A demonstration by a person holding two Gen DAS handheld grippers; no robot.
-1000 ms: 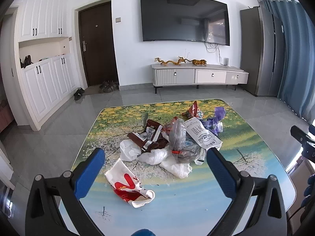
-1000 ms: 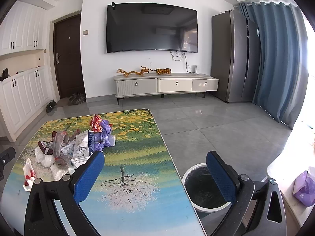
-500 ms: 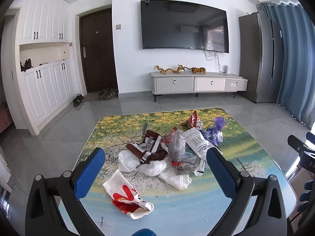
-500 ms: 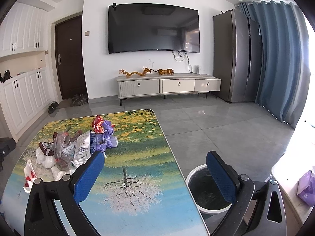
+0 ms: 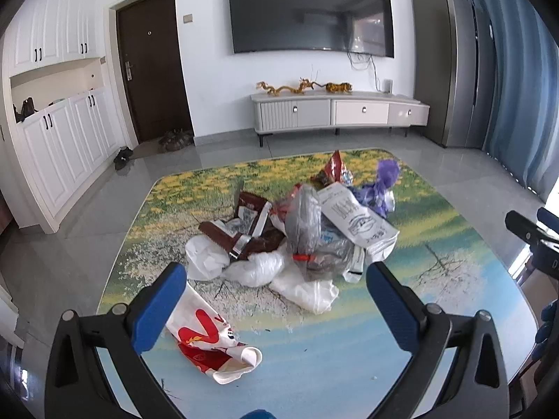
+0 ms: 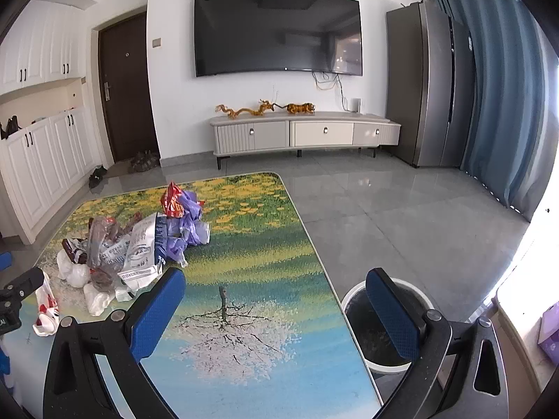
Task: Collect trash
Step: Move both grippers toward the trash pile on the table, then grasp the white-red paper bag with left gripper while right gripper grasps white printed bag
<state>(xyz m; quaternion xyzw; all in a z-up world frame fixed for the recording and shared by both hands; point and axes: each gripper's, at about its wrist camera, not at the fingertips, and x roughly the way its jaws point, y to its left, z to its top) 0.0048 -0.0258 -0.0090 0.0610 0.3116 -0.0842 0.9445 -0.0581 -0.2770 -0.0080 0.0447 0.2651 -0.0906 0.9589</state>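
Crinkly plastic wrappers [image 5: 300,234] (some clear) on glossy printed table [image 5: 349,366].

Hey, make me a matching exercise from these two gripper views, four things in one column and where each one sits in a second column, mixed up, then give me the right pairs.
Things:
1. red and white wrapper
2. trash bin
3. purple bag
4. golden dragon figurine

Places:
A. on the TV cabinet
B. on the floor beside the table
C. near table edge, closest to the left gripper
D. far right end of the trash pile

Pairs: 1-C, 2-B, 3-D, 4-A
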